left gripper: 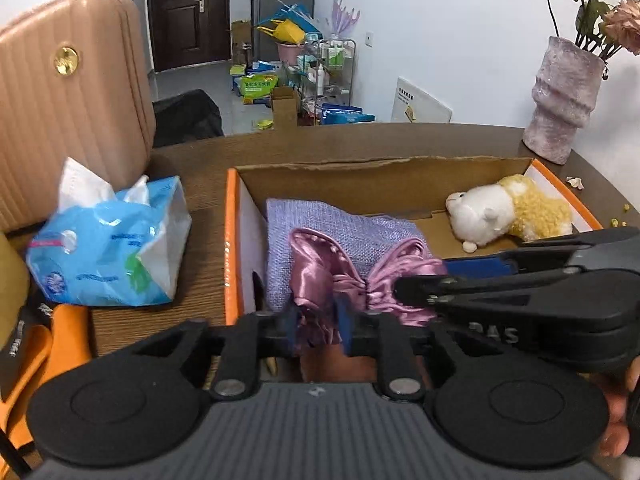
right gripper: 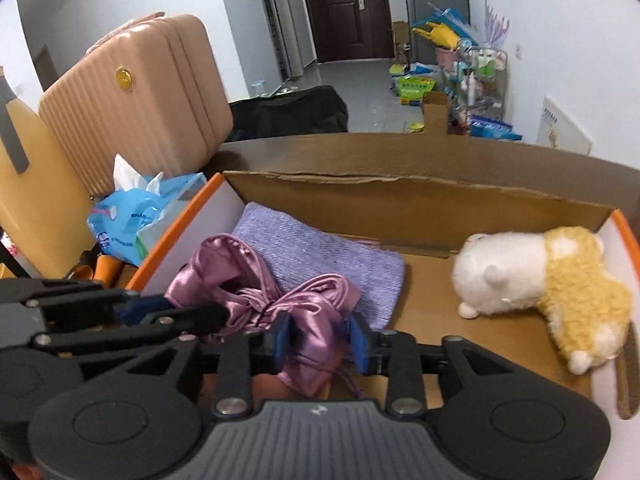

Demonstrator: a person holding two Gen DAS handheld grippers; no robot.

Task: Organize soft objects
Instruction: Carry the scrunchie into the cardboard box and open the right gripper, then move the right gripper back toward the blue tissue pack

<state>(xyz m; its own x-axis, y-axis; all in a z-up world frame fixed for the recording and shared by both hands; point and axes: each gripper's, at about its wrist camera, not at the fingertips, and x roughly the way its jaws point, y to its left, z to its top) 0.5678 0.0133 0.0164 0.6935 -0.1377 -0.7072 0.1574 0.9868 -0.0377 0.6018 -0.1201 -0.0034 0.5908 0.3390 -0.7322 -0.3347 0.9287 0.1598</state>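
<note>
Both grippers are hanging over the near edge of the cardboard box (right gripper: 420, 204), tilted down into it. The left gripper (left gripper: 320, 322) is showing its blue pads a narrow way apart, with a fold of the pink satin cloth (left gripper: 340, 268) lying between them; whether the pads are pressing on it is hard to make out, since the fabric bunches over them. The right gripper (right gripper: 322, 338) is standing the same way, pads slightly apart with another fold of the same cloth (right gripper: 264, 288) between them, and again I cannot tell whether it is gripping. The lower end of the cloth is disappearing behind both gripper bodies. In the left wrist view the right gripper is reaching in from the right, and part of a hand (left gripper: 618, 412) is peeking out at the edge, mostly cut off.

The satin cloth is lying crumpled in the box on the near part of a folded lilac towel (right gripper: 320, 256), which is filling the left end. At the right end, well apart, a white and yellow plush toy (right gripper: 536, 280) is lying on its side on the cardboard floor.

Outside the box to the left, a blue tissue pack (left gripper: 108, 248) is sitting on the brown table (left gripper: 200, 280), with a pink suitcase (left gripper: 68, 100) behind it. A vase (left gripper: 564, 96) with dried flowers is standing at the far right corner. The room beyond is cluttered and blurry.
</note>
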